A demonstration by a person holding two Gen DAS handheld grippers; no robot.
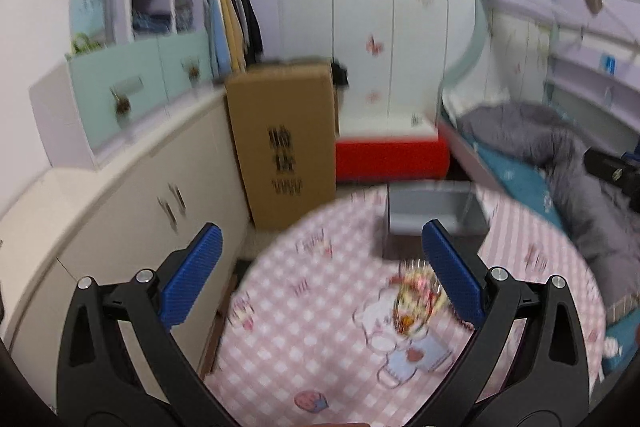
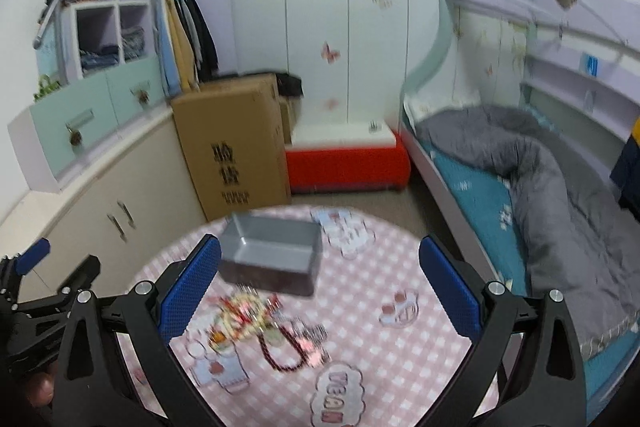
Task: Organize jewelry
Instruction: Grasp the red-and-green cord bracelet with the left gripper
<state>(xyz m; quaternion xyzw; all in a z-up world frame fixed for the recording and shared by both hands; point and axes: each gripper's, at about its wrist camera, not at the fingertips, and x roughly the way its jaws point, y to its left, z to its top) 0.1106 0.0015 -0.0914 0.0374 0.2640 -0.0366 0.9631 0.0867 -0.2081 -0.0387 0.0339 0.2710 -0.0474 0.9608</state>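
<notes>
A tangle of colourful jewelry (image 2: 248,315) lies on the round table with the pink checked cloth (image 2: 360,327); a dark red bead bracelet (image 2: 284,351) sits at its right side. Behind it stands an open grey box (image 2: 276,251). My right gripper (image 2: 320,247) hovers above the table, open and holding nothing. In the left wrist view the jewelry pile (image 1: 416,299) is blurred, just left of the right finger, and the grey box (image 1: 432,215) lies beyond. My left gripper (image 1: 322,235) is open and empty. The left gripper (image 2: 36,259) also shows at the right view's left edge.
A tall cardboard box (image 1: 280,143) stands on the floor beyond the table, next to cream cabinets (image 1: 120,219). A red and white bench (image 2: 344,159) sits by the white wardrobe. A bed with a grey quilt (image 2: 552,195) runs along the right.
</notes>
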